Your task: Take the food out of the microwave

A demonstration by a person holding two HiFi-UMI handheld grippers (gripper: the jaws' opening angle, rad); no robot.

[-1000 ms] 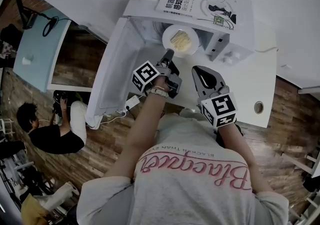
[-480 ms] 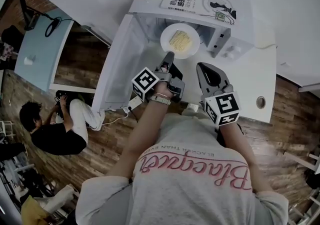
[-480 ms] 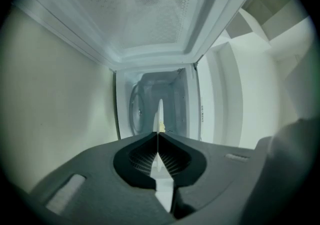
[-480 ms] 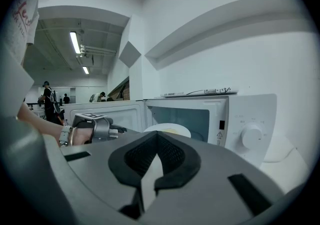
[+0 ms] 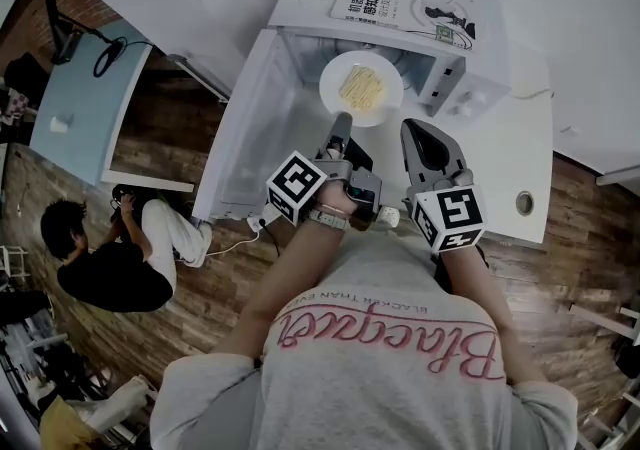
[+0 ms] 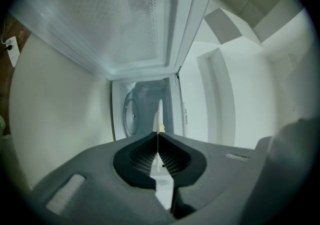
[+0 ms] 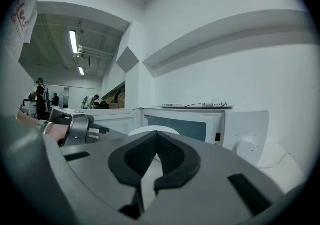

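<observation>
At open mouth of white microwave [image 5: 470, 78], round white plate [image 5: 388, 106] of yellow noodles [image 5: 361, 87] appears mostly out of cavity, rim pinched in closed left gripper [image 5: 342, 121]. Right gripper [image 5: 412, 128] closed, empty, alongside. Remaining, likely: clear opening, set plate on white counter [image 5: 520, 153].

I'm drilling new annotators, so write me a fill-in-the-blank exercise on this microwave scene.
1. The left gripper is shut on the rim of a ____ of yellow food.
2. The door of the microwave stands ____.
3. On top of the microwave lies a ____.
4. The right gripper is shut and holds ____.
Missing words: plate; open; book; nothing.
</observation>
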